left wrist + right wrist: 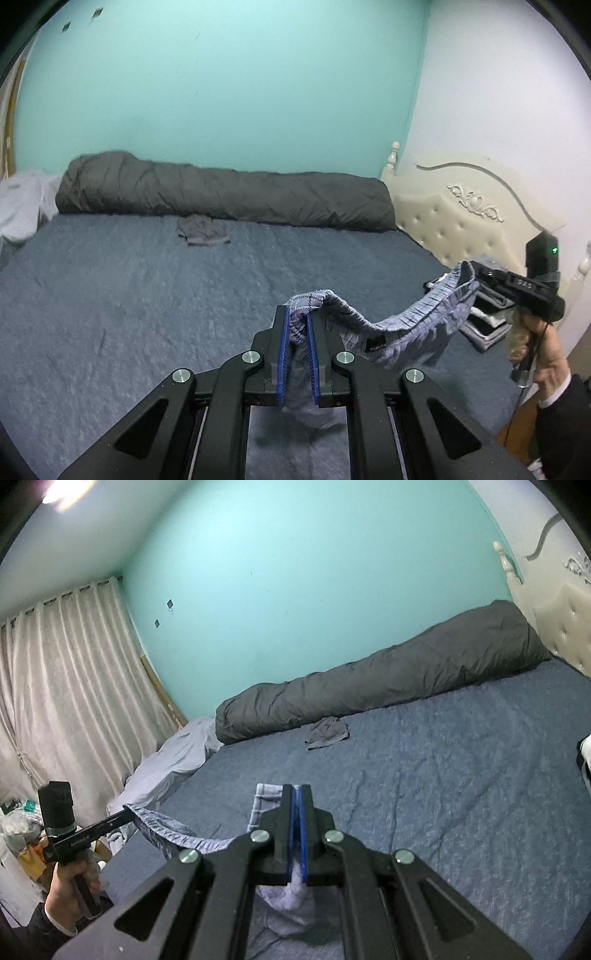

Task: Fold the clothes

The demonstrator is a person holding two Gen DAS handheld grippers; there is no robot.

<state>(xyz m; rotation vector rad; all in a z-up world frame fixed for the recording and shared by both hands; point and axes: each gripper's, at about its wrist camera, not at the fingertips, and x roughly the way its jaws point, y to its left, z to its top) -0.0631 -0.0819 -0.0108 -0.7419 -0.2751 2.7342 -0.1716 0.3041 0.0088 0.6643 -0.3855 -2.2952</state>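
Fabric filled the near field: a pair of light blue checked shorts (388,332) hung in the air above the bed, stretched by its gathered waistband between the two grippers. The left gripper (297,317) was clamped on one end of the waistband, blue pads pressed to the cloth, with the rest of the garment drooping below its fingers. The right gripper (296,794) was likewise clenched on the other end, cloth bunched between and beneath its pads. From each wrist view the opposite tool showed at the frame's edge, held by a hand (546,354) in a dark sleeve with a white cuff. Beneath the shorts lay the bed (129,314), covered by a wrinkled blue-grey textured blanket. Near the right edge of that surface, behind the right tool, sat a stack of folded clothes (487,325). Farther across the blanket a small crumpled grey garment (202,230) lay alone, just in front of a long rolled dark grey duvet (221,192) that ran along the far side against the wall. A cream tufted headboard (465,218) with carved ornament stood at one end of the bed; white bedding (173,760) was heaped at the other. Behind everything rose a turquoise wall (221,92), and pale pleated curtains (62,686) hung at the foot end.
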